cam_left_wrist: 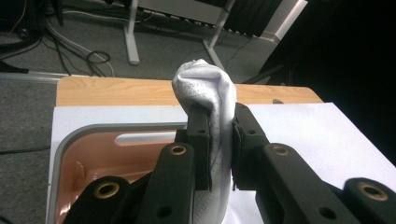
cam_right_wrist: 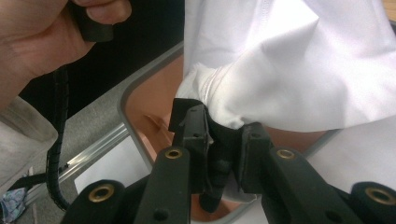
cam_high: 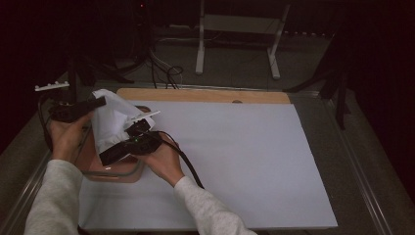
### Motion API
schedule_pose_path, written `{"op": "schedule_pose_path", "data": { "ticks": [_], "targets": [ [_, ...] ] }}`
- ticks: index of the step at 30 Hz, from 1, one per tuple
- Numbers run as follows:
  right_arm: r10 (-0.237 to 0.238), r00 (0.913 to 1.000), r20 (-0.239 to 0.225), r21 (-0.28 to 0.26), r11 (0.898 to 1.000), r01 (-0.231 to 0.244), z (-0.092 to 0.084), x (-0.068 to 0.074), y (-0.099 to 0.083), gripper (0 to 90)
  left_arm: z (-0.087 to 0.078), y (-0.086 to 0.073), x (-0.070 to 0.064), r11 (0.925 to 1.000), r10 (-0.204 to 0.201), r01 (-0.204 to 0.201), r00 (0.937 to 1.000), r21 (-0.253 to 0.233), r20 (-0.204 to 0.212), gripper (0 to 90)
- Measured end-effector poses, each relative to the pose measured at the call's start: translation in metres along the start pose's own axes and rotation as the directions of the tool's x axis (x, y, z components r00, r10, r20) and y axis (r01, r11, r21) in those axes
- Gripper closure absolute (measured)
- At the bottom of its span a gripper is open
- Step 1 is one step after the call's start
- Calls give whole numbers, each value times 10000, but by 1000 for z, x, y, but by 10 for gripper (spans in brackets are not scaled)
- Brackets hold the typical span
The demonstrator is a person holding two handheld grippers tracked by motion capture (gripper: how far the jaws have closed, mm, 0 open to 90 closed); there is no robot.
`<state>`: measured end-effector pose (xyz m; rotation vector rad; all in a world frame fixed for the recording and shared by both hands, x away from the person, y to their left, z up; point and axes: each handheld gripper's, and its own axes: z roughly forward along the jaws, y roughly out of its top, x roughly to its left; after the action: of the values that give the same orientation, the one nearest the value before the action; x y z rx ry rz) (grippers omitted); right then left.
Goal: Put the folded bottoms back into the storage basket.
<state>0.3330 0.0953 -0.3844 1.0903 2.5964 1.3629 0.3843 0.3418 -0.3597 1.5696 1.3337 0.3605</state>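
Note:
A white cloth [cam_high: 113, 120] hangs bunched between my two grippers over a pinkish tub [cam_high: 110, 175] at the table's left. My left gripper [cam_high: 100, 103] is shut on the cloth's upper part; in the left gripper view the cloth [cam_left_wrist: 205, 84] bulges out above the closed left gripper [cam_left_wrist: 220, 140]. My right gripper [cam_high: 106, 155] sits lower, over the tub. In the right gripper view the right gripper [cam_right_wrist: 224, 140] pinches a folded lower edge of the cloth [cam_right_wrist: 289, 70], with the tub's grey rim [cam_right_wrist: 125, 105] behind.
A white sheet [cam_high: 244, 156] covers most of the table, with a wooden board [cam_high: 205, 95] showing along its far edge. The tub's rim [cam_left_wrist: 58, 154] lies by the table's left side. White stand legs [cam_high: 199, 54] and cables [cam_high: 166, 73] are on the floor beyond.

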Motion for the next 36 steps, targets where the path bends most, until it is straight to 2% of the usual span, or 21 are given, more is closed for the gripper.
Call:
{"op": "schedule_pose_path", "data": {
  "ticks": [14, 16, 17, 18, 19, 20, 21, 24, 27, 29, 30, 31, 33, 36],
  "targets": [
    [-4, 9999, -113, 53, 10000, 5, 12, 8, 1, 775, -9, 1, 9, 10000, 14, -13, 9995, 43, -313, 809],
    [-39, 9999, -114, 106, 9999, 40, 14, 10, 3, 771, -11, 1, 11, 10000, 25, -24, 9985, 11, -554, 809],
    [-116, 9999, -101, 114, 9999, 117, 16, 11, 3, 740, -11, 0, 13, 10000, -32, 34, 9975, 23, -710, 797],
    [-194, 9998, -48, 132, 9997, 194, 19, 11, 3, 604, -8, -3, 17, 9997, -252, 248, 9918, -54, -1250, 730],
    [-203, 9997, -124, -78, 9998, 202, 22, 10, 1, 447, -8, -3, 17, 9997, -252, 248, 9918, -54, -1250, 578],
    [-226, 9996, -188, -231, 9995, 221, 25, 9, -2, 343, -7, -5, 19, 9989, -462, 440, 9878, -182, -1489, 464],
    [-184, 9997, 154, -128, 9997, 186, 26, 9, -4, 295, -4, -10, 22, 9982, -597, 576, 9830, -169, -1734, 404],
    [-462, 9978, 484, -482, 9977, 485, 27, 3, -12, 205, 1, -14, 22, 9985, -539, 530, 9703, -100, -2358, 170],
    [-419, 9979, 492, -513, 9977, 444, 27, -2, -15, 180, 1, -16, 23, 9987, -514, 505, 9703, -101, -2362, 122],
    [-407, 9979, 512, -577, 9974, 436, 25, -7, -18, 157, 3, -16, 22, 9989, -462, 465, 9707, -40, -2360, 42],
    [-407, 9979, 512, -577, 9974, 436, 25, -7, -18, 157, 3, -16, 21, 9993, -362, 375, 9736, 13, -2255, 42],
    [-396, 9982, 453, -645, 9970, 424, 23, -9, -19, 147, 3, -16, 21, 9996, -294, 299, 9776, -8, -2085, 3],
    [-401, 9983, 415, -655, 9969, 428, 22, -9, -19, 143, 4, -17, 18, 9996, -251, 221, 9816, -176, -1893, 2],
    [-576, 9975, 406, -773, 9952, 607, 19, -9, -19, 139, 6, -17, 14, 9996, -158, 109, 9831, -275, -1823, 2]
  ]
}}
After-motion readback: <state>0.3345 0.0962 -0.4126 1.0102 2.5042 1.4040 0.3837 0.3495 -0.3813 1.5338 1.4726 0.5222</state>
